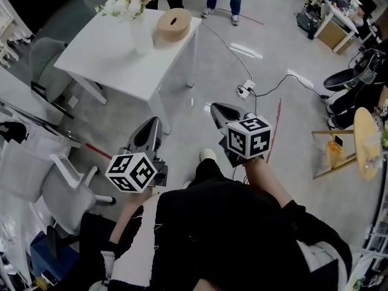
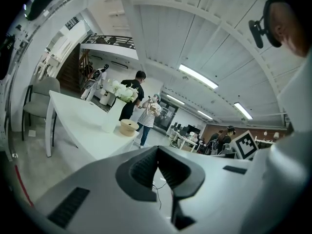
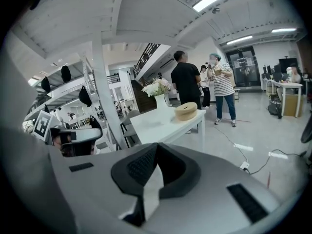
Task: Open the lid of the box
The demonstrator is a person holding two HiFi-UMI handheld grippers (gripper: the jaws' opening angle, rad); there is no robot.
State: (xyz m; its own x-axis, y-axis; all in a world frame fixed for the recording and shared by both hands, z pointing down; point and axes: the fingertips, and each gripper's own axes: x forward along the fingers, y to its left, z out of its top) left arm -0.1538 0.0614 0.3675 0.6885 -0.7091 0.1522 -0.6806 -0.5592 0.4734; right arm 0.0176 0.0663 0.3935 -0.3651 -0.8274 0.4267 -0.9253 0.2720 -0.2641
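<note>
A round tan box [image 1: 174, 24] with a slotted lid stands near the far corner of a white table [image 1: 115, 56]. It also shows in the left gripper view as the box [image 2: 128, 126] and in the right gripper view as the box [image 3: 186, 110]. Both grippers hang in the air well short of the table, over the floor. My left gripper [image 1: 153, 123] is shut with nothing in it, its jaw tips meeting in its own view [image 2: 157, 150]. My right gripper [image 1: 215, 108] is shut and empty too, its tips together [image 3: 157, 146].
A white vase of flowers [image 1: 138, 17] stands beside the box. A grey chair [image 1: 45, 59] sits left of the table and a white office chair [image 1: 60, 187] nearer me. A power strip with cable [image 1: 245, 90] lies on the floor. People stand beyond the table [image 3: 222, 84].
</note>
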